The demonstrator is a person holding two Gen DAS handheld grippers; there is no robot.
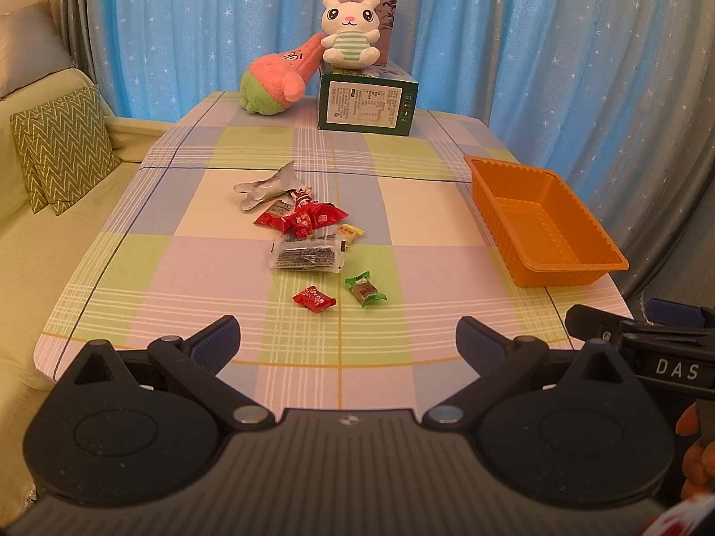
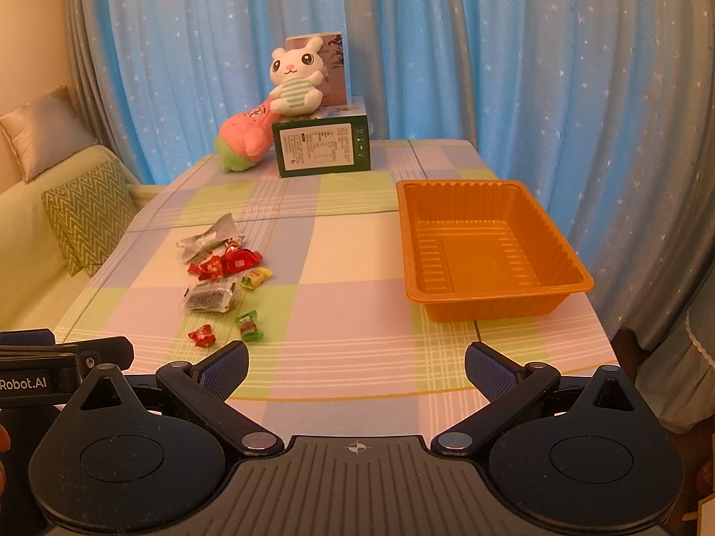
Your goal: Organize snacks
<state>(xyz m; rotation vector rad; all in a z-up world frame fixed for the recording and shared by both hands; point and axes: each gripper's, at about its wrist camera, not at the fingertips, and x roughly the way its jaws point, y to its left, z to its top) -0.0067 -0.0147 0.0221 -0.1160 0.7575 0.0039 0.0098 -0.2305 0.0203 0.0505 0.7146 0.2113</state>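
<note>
Several wrapped snacks lie mid-table: a silver wrapper (image 1: 268, 185), red packets (image 1: 308, 216), a small yellow candy (image 1: 351, 231), a dark bar in clear wrap (image 1: 306, 257), a red candy (image 1: 313, 299) and a green candy (image 1: 364, 289). To the right stands an orange tray (image 1: 543, 248) with nothing in it. My left gripper (image 1: 346, 341) is open over the near table edge, just short of the red candy. My right gripper (image 2: 355, 368) is also open and holds nothing, with the orange tray (image 2: 491, 283) ahead on its right and the snacks (image 2: 214, 297) ahead on its left.
A green box (image 1: 366, 102) with a bunny plush (image 1: 351, 31) on top and a pink-green plush (image 1: 277, 80) sit at the table's far end. A sofa with cushions (image 1: 62, 152) runs along the left. Blue curtains hang behind. The checked tablecloth (image 2: 348, 312) lies bare between snacks and tray.
</note>
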